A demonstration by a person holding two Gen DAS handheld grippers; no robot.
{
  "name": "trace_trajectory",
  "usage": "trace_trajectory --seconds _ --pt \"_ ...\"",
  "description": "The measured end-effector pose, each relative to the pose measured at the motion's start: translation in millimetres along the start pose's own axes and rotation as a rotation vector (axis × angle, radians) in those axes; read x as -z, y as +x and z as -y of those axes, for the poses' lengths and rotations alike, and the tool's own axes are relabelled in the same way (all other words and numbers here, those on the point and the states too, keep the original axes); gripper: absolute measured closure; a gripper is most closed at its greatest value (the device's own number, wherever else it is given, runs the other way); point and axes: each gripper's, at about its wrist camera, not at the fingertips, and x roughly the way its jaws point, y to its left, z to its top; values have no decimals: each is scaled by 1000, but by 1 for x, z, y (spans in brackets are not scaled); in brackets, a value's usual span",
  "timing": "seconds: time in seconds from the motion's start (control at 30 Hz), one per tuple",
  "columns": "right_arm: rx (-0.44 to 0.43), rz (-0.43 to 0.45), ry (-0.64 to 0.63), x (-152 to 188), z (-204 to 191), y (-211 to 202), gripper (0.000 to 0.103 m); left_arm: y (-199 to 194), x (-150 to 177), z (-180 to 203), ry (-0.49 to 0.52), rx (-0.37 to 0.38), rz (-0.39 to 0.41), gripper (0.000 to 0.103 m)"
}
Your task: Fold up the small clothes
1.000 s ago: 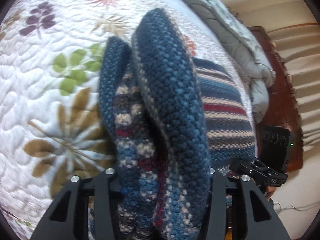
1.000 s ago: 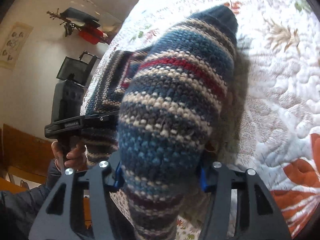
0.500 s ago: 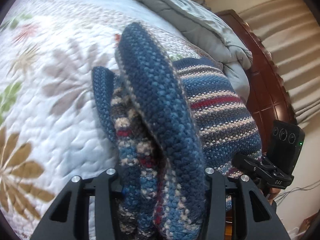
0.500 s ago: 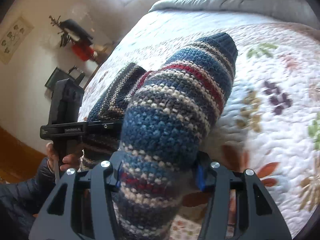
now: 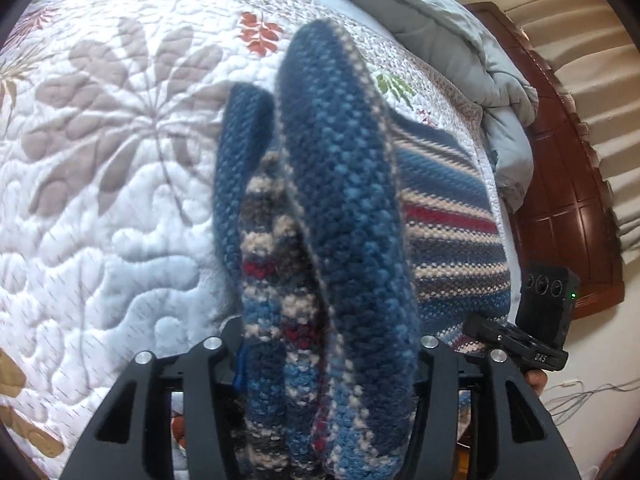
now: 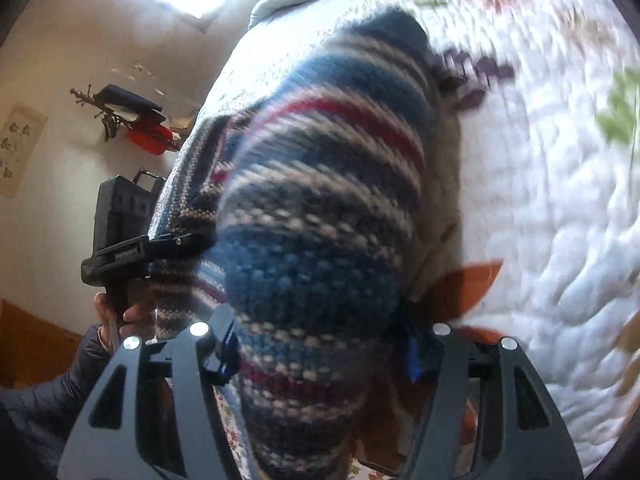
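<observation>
A knitted sweater (image 5: 340, 208) with blue, cream, grey and red stripes hangs bunched between both grippers above a quilted bedspread. My left gripper (image 5: 324, 360) is shut on a thick fold of it. My right gripper (image 6: 320, 344) is shut on another fold of the sweater (image 6: 320, 208), which fills the middle of the right wrist view. The rest of the sweater stretches between the two grippers. The right gripper's body (image 5: 540, 320) shows at the left wrist view's right edge; the left gripper's body (image 6: 120, 232) shows at the right wrist view's left.
The white floral quilt (image 5: 100, 200) covers the bed below. A grey duvet (image 5: 460, 32) is heaped at the bed's far end by a dark wooden headboard (image 5: 568, 208). A wall with a hanging black and red item (image 6: 136, 120) lies left of the bed.
Both grippers have swung with the sweater across the bed; the quilt pattern beneath has shifted and the right wrist view is blurred by motion. Both holds are unchanged.
</observation>
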Motion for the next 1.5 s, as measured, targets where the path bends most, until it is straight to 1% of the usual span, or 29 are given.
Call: trace_trajectory --seconds 0.03,0.1,0.2,0.27,0.37,0.4,0.47,0.53,0.57,0.67,0.7,0.73,0.77,0.83,0.87,1.0,1.07,1.13,1.17,1.2,1.23,1.3,1.4,1.47,1.5 --pt "-20 8 15 3 4 2 43 1 2 0 -14 -7 8 46" --pt "-23 14 16 4 5 2 44 -2 8 -7 -38 3 11 46" --pt "27 11 1 2 -8 -2 41 -11 12 -9 -52 -6 12 44" --pt "70 9 -9 2 -17 -8 37 -23 16 -7 -58 -21 17 43" --pt "157 26 -53 11 -37 -28 35 -50 28 -2 -55 -53 53 43" --pt "182 35 -67 15 -42 -34 35 -65 38 1 -40 -85 69 43" --pt "238 60 -95 27 -54 -51 35 -87 57 7 -24 -108 102 42" --pt "283 78 -105 39 -60 -61 35 -100 75 15 -10 -142 112 42" --pt "305 79 -108 43 -64 -63 35 -104 87 19 -9 -154 110 42" --pt "452 63 -133 60 -74 -64 35 -99 110 31 1 -178 82 43" --pt "483 55 -141 63 -78 -62 35 -95 120 35 9 -184 75 43" --pt "515 47 -145 66 -81 -60 35 -93 124 39 14 -191 78 43" --pt "567 40 -151 69 -85 -55 35 -89 125 46 20 -205 87 43" --pt "624 37 -170 73 -92 -49 35 -82 130 56 55 -242 105 43" --pt "631 36 -182 73 -96 -45 35 -79 131 59 60 -251 102 43" --pt "575 30 -165 74 -93 -40 35 -58 125 66 63 -279 86 45" --pt "570 25 -151 73 -89 -37 35 -53 120 63 51 -289 84 58" --pt "548 24 -143 73 -90 -36 35 -50 114 58 45 -294 79 86" --pt "519 23 -134 72 -89 -35 35 -51 111 56 40 -275 73 89" --pt "501 22 -130 71 -90 -35 34 -52 109 52 25 -255 61 90" --pt "497 24 -130 72 -93 -36 33 -54 107 50 13 -254 66 91" --pt "499 30 -146 72 -97 -35 32 -66 103 46 10 -264 97 92" --pt "471 31 -163 73 -104 -34 31 -83 99 41 15 -278 156 92" --pt "485 17 -166 72 -102 -28 31 -80 98 36 10 -285 140 92" --pt "493 6 -159 72 -100 -25 31 -70 99 31 9 -296 109 92"
